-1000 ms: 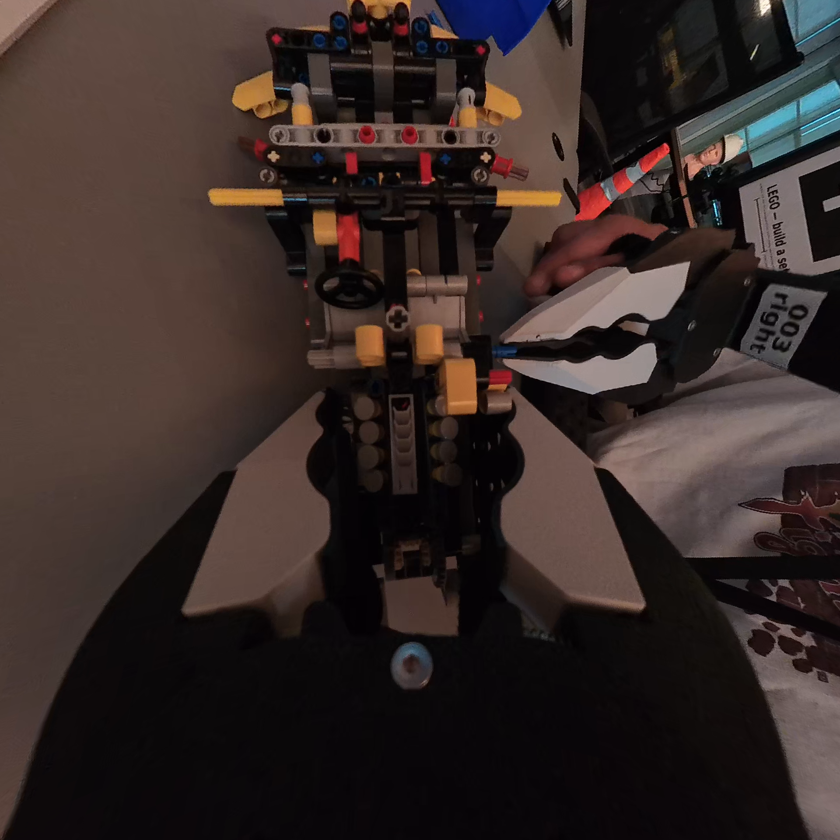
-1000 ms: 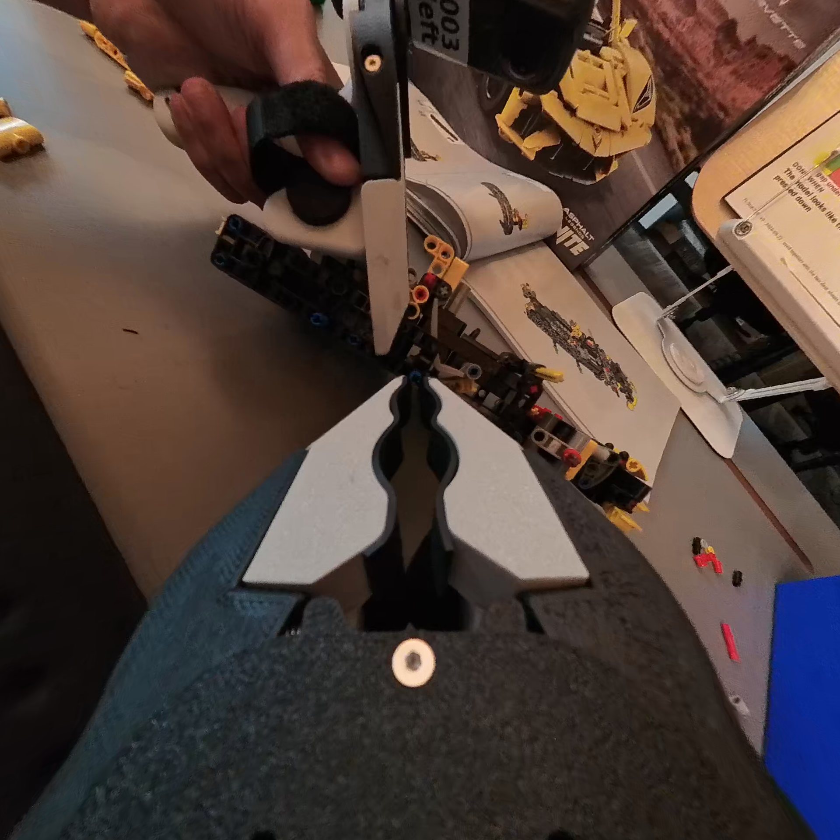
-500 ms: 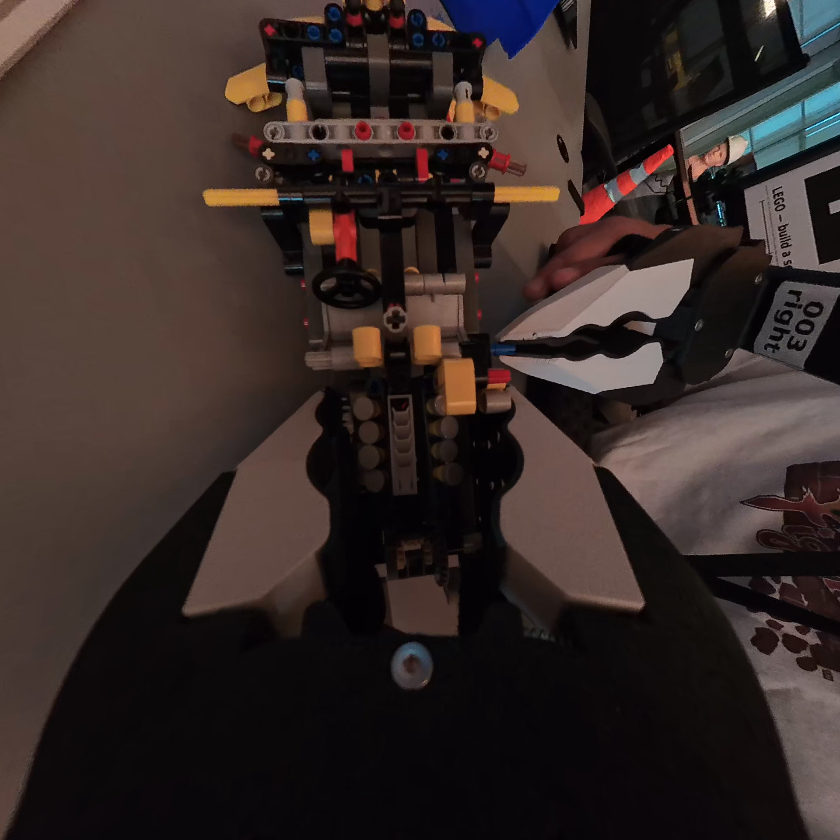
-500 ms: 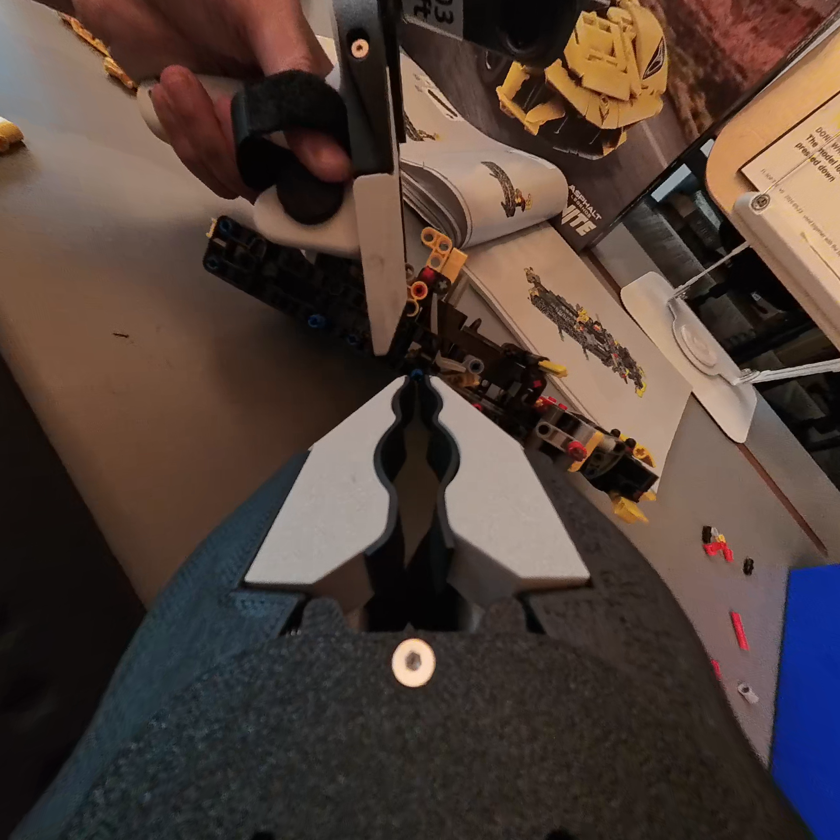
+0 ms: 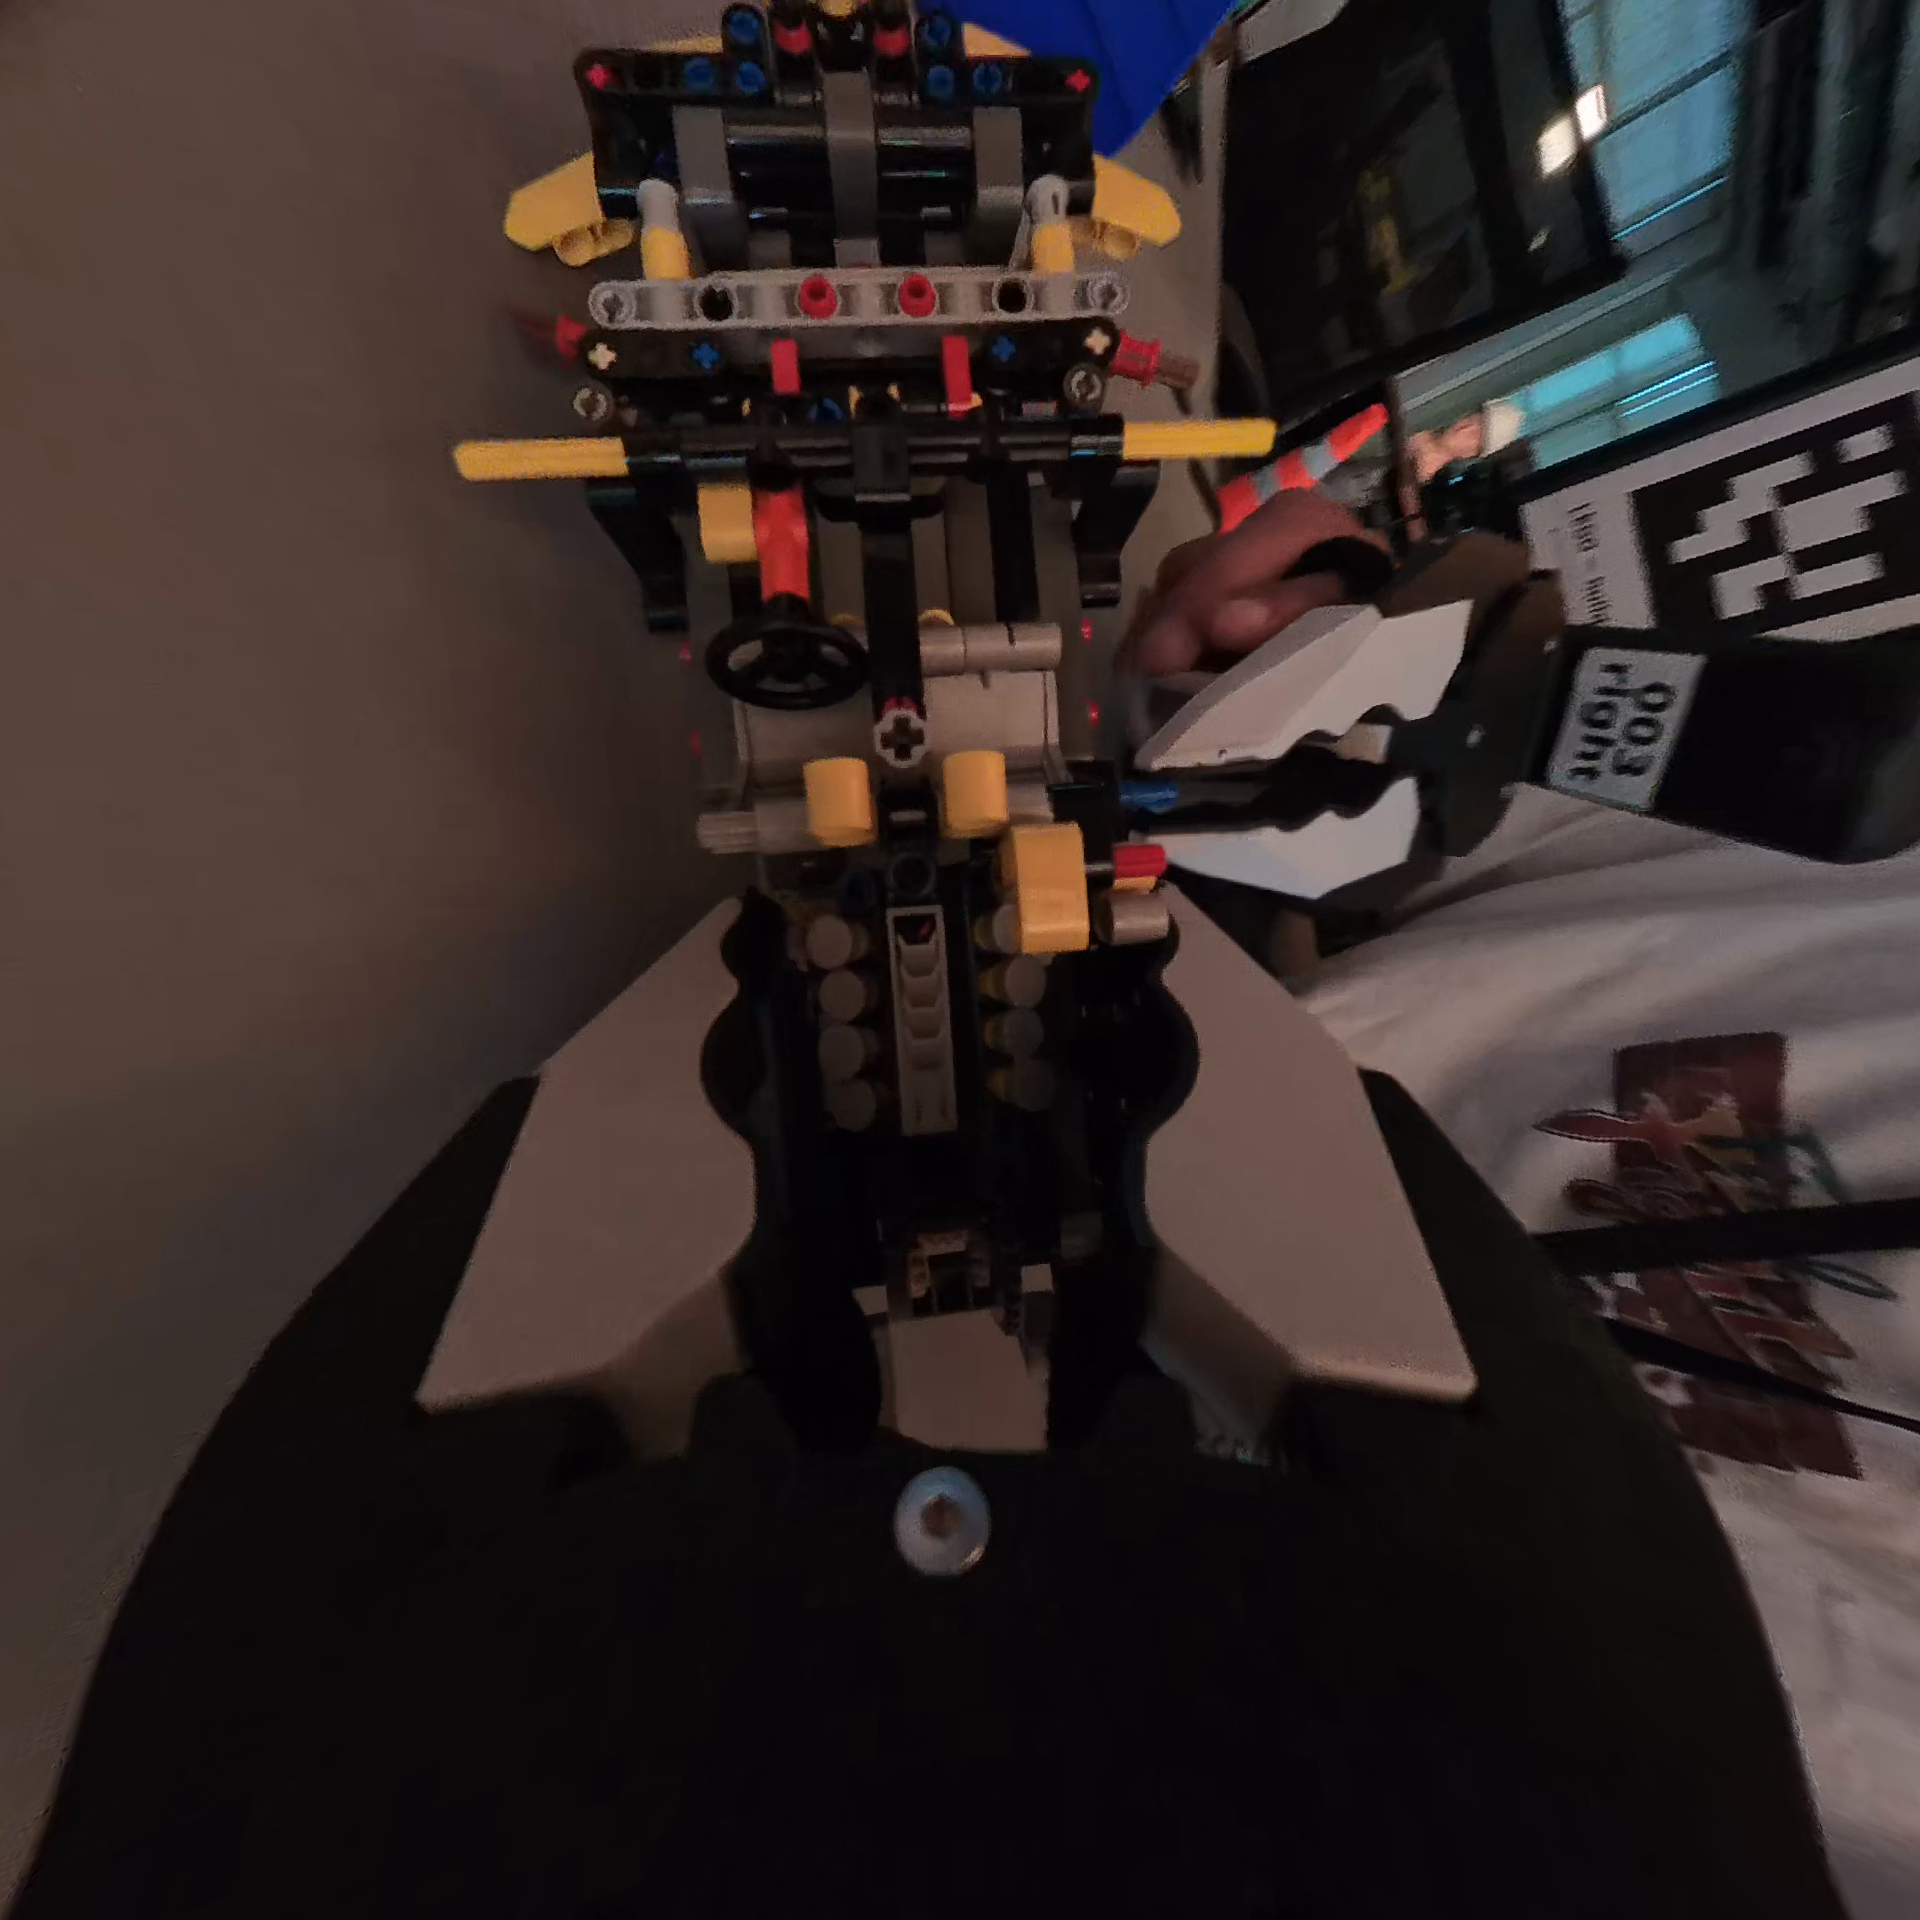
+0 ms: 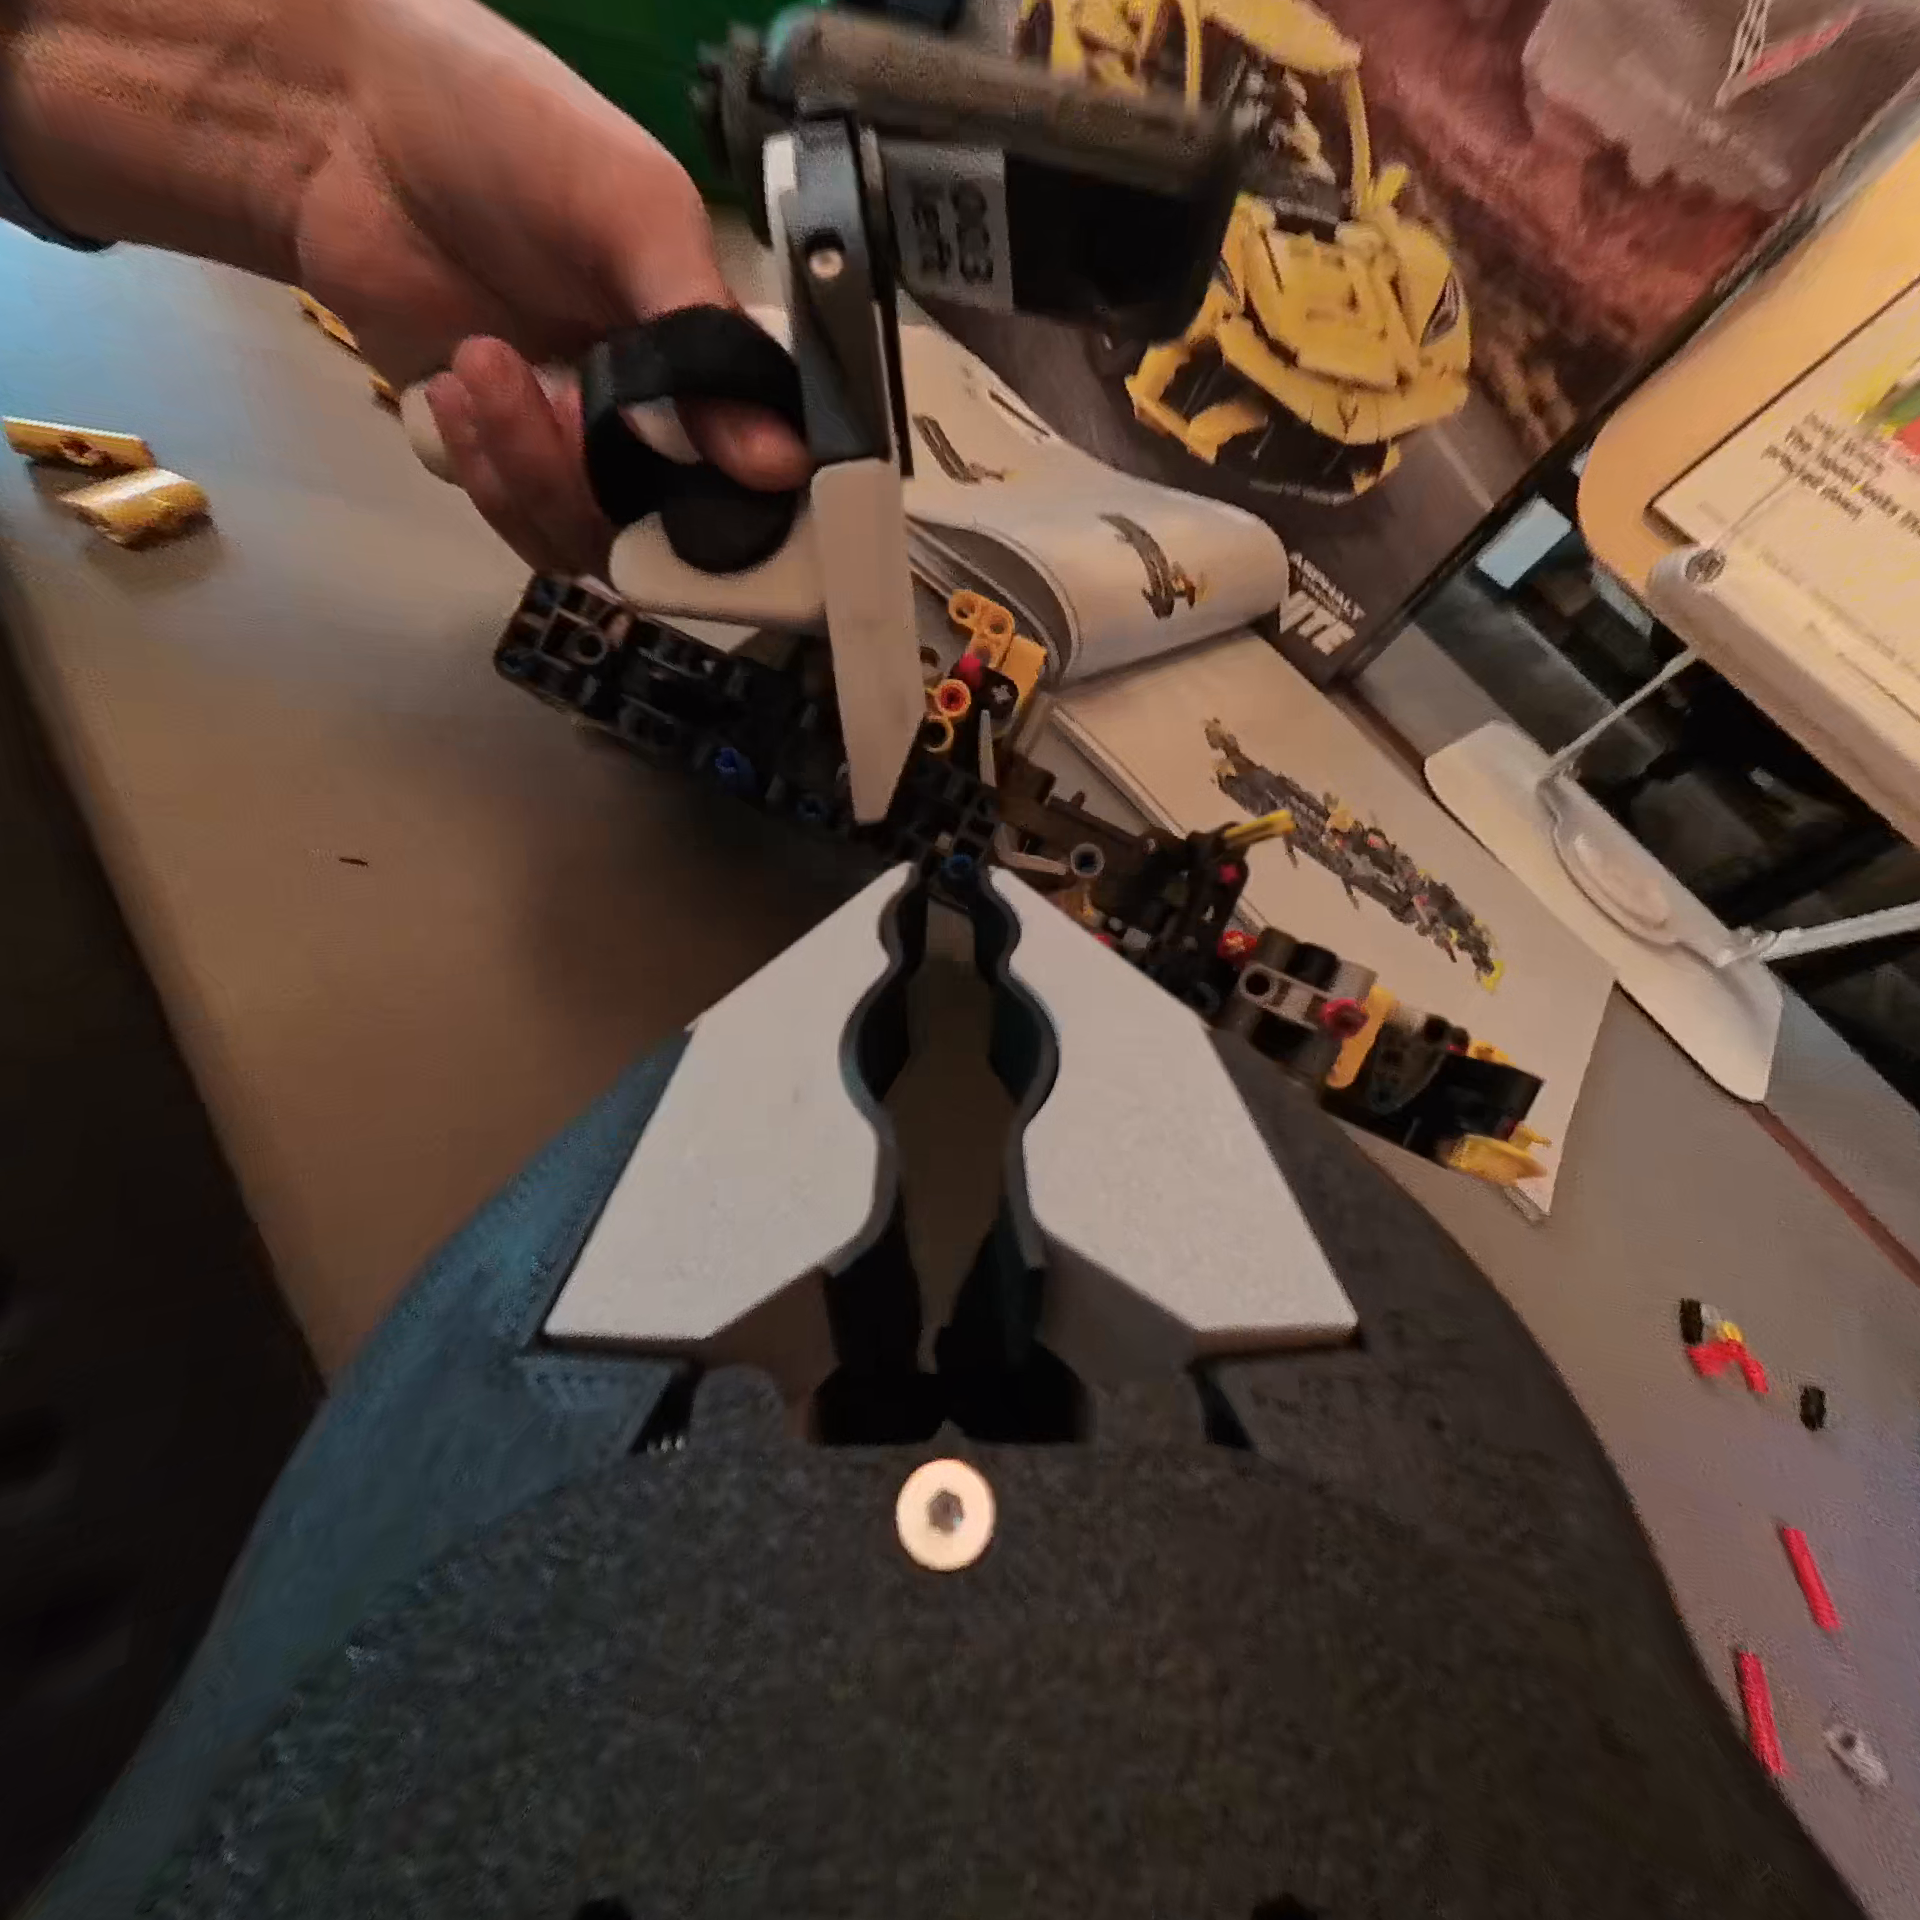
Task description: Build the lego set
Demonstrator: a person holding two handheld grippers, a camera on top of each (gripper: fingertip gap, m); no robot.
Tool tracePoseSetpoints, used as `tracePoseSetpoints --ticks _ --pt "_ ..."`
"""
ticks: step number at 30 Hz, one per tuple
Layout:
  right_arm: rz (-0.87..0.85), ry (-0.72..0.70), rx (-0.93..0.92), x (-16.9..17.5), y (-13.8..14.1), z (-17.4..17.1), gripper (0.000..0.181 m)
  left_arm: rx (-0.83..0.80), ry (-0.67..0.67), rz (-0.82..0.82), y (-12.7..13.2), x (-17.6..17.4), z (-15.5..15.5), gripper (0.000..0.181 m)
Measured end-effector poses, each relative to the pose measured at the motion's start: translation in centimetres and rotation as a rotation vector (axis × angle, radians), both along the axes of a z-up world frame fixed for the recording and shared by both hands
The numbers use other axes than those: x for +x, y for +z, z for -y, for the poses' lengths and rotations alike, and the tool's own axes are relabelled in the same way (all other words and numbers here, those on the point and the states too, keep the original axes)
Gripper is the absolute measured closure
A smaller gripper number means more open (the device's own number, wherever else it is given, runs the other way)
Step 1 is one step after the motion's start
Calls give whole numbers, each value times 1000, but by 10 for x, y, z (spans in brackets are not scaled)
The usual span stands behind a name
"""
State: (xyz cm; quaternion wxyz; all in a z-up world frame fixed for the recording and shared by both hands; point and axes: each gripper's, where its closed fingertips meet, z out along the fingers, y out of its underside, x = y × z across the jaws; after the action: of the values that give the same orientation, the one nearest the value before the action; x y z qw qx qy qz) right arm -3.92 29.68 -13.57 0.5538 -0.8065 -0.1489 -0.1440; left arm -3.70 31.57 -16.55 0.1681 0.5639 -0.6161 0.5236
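Blue plastic shows at the tip of the right gripper (image 5: 1153, 805): a small blue pin (image 5: 1143, 798) sits between its jaws, which are nearly closed on it, and the free end of the pin touches a black beam on the side of the lego model (image 5: 883, 582). In the right wrist view the same blue pin (image 6: 958, 868) is just at the fingertips, against the black frame.

The left gripper (image 5: 951, 1039) has its jaws set narrow around the rear part of the lego model and clamps it from both sides. The chassis is long, black, with yellow and red parts and a small black steering wheel (image 5: 787, 662). It seems to be lifted a little over the tabletop (image 6: 312, 831), near the edge closest to the person.

The step in hand, I judge, is pushing this pin into a hole of the side beam. The next move calls for keeping the pin straight with the hole and pressing firmly inward, while the left gripper resists the push.

Farther out, the instruction booklet (image 6: 1403, 935) lies open, and loose red pins (image 6: 1808, 1590) lie toward the right edge.
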Motion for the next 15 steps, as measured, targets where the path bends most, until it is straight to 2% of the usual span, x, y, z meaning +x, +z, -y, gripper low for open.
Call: tracePoseSetpoints --ticks 4,10,13,15 --pt "-76 42 -12 -7 -2 1 162 -80 15 -11 3 -3 -1 108" --pt "-166 19 67 3 14 4 166 -143 30 -20 5 -3 -2 107" --pt "-172 43 60 -2 12 4 167 -166 31 -25 6 -3 -2 107" --pt "-117 51 37 -6 7 3 166 -175 31 -26 6 -3 -3 107"
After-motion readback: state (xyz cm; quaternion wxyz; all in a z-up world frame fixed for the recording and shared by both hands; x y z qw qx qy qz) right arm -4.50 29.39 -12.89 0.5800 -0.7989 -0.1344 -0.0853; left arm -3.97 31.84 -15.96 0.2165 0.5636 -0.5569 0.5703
